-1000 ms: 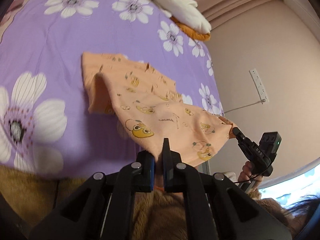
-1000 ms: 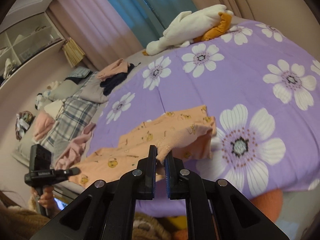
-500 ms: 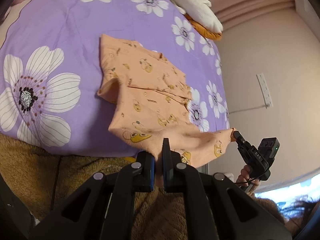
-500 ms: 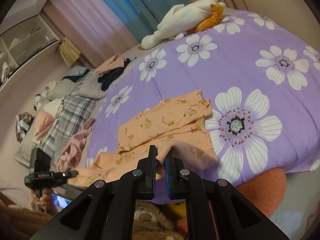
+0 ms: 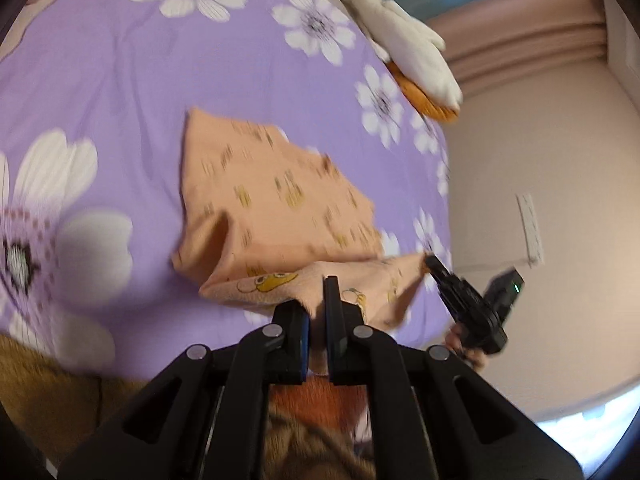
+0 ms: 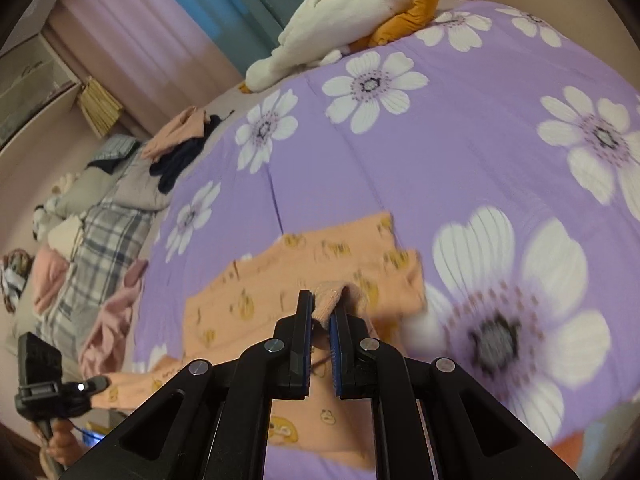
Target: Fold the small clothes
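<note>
A small orange garment (image 5: 276, 196) with yellow cartoon prints lies partly spread on the purple flowered bedspread (image 5: 120, 80). My left gripper (image 5: 316, 300) is shut on one corner of its near edge. My right gripper (image 6: 320, 312) is shut on the other corner; it also shows in the left wrist view (image 5: 430, 262). The near edge hangs lifted between them over the bed's near side. The garment's far part (image 6: 320, 256) rests flat on the bed. The left gripper shows in the right wrist view (image 6: 100, 382).
A white and orange plush toy (image 6: 344, 12) lies at the far end of the bed. A pile of clothes (image 6: 180, 140) and a plaid blanket (image 6: 104, 240) lie to the left. A wall with a socket strip (image 5: 530, 224) stands to the right.
Both grippers have carried the garment's held edge forward over the bed, towards its far part. The views have come closer to the bedspread and are blurred with motion.
</note>
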Action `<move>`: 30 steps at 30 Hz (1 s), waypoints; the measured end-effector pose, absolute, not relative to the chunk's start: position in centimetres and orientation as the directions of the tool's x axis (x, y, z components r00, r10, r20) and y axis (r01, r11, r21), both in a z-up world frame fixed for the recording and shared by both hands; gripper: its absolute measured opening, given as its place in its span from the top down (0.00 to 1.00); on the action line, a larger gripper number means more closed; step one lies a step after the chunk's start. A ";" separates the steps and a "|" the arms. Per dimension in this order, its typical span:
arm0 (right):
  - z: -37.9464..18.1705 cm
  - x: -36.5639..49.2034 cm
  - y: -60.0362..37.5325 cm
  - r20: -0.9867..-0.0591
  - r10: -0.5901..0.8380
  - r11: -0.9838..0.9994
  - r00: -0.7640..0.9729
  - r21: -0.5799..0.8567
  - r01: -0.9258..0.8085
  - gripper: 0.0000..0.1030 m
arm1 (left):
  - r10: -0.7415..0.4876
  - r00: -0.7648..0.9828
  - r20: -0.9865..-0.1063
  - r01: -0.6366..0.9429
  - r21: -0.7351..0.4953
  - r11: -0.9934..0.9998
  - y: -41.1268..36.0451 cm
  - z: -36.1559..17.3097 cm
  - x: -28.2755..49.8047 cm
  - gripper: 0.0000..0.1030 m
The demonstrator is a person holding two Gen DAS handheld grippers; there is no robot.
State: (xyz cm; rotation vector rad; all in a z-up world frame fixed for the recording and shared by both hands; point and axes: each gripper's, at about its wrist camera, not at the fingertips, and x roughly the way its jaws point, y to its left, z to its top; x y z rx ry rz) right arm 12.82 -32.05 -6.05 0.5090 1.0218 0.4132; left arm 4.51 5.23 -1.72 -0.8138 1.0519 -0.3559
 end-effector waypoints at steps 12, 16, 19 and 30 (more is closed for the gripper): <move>-11.6 23.3 -26.5 -0.806 0.442 0.878 0.394 0.478 -0.008 0.91 | -0.502 0.451 -0.738 -0.335 -0.662 0.671 8.3 -10.3 20.0 0.94; -14.3 25.1 -25.1 -0.852 0.400 0.901 0.337 0.432 0.022 0.91 | -0.472 0.407 -0.782 -0.369 -0.613 0.698 8.5 -13.3 22.2 0.95; -14.7 25.3 -24.6 -0.866 0.379 0.914 0.325 0.405 0.011 0.87 | -0.488 0.394 -0.779 -0.370 -0.620 0.691 8.9 -14.2 22.4 0.85; -8.9 20.4 -27.5 -0.799 0.412 0.903 0.438 0.421 -0.081 0.54 | -0.465 0.539 -0.703 -0.129 -0.614 0.779 9.1 -7.8 13.4 0.28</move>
